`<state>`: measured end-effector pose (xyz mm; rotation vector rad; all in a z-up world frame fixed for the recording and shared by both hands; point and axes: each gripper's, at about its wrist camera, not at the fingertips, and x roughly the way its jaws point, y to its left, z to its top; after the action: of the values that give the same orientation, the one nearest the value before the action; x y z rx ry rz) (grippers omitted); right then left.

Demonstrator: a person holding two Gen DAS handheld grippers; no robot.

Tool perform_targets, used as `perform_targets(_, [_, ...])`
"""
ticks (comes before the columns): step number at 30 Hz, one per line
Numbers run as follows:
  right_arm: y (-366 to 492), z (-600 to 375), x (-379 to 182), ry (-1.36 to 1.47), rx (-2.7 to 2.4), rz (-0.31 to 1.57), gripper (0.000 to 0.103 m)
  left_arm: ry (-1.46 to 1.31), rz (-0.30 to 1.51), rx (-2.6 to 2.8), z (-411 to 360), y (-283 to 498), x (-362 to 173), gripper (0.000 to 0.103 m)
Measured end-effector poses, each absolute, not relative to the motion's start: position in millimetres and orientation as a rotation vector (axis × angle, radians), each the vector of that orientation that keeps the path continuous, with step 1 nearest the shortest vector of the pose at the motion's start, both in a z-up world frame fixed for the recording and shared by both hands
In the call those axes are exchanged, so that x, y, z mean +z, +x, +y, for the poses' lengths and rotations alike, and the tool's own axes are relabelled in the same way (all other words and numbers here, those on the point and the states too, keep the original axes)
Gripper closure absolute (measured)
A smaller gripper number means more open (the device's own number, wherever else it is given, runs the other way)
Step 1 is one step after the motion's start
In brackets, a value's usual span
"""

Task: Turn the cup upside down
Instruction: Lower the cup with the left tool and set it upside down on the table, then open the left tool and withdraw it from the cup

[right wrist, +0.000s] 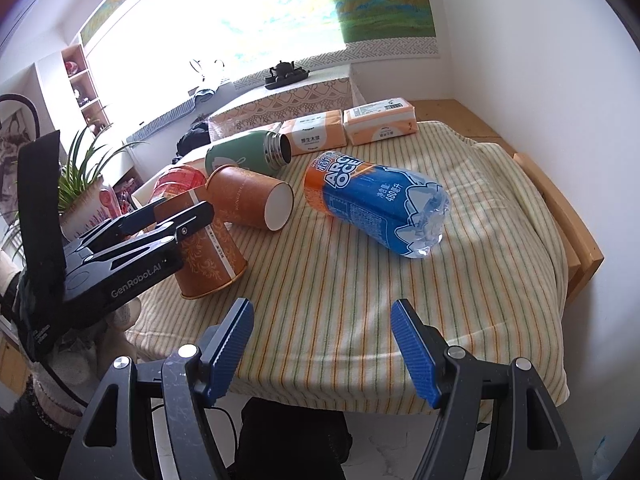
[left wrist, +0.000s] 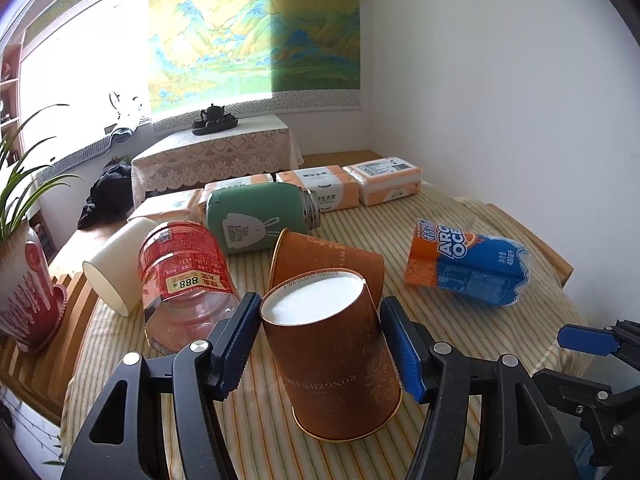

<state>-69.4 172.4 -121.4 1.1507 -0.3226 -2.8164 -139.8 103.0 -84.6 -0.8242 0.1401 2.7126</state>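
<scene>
Left gripper [left wrist: 320, 344] spread wide around an upside-down brown paper cup [left wrist: 340, 360], pads not touching. Right gripper [right wrist: 322, 344] open, holding nothing

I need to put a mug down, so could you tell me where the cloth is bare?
Bare striped cloth lies between the inverted brown cup, the blue bottle and the right gripper. The far left side is crowded.

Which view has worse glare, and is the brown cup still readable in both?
Right wrist view: window blown out, washing over the wall scroll; brown cup sharp but partly hidden by the left gripper. Left wrist view: milder window glare; cup evenly lit; fisheye bending at edges.
</scene>
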Motion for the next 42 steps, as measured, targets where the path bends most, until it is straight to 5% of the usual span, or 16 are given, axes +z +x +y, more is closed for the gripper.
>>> perform_targets(14, [-63,159,-115,1.108,-2.875,-0.233,0.036,-0.859,0.092,2.648,101,-125,-84,0.039])
perform_targets(42, [-41,109,-92,0.842,-2.966,-0.098,0.027,-0.842,-0.039,2.892,7,-51,-69,0.017])
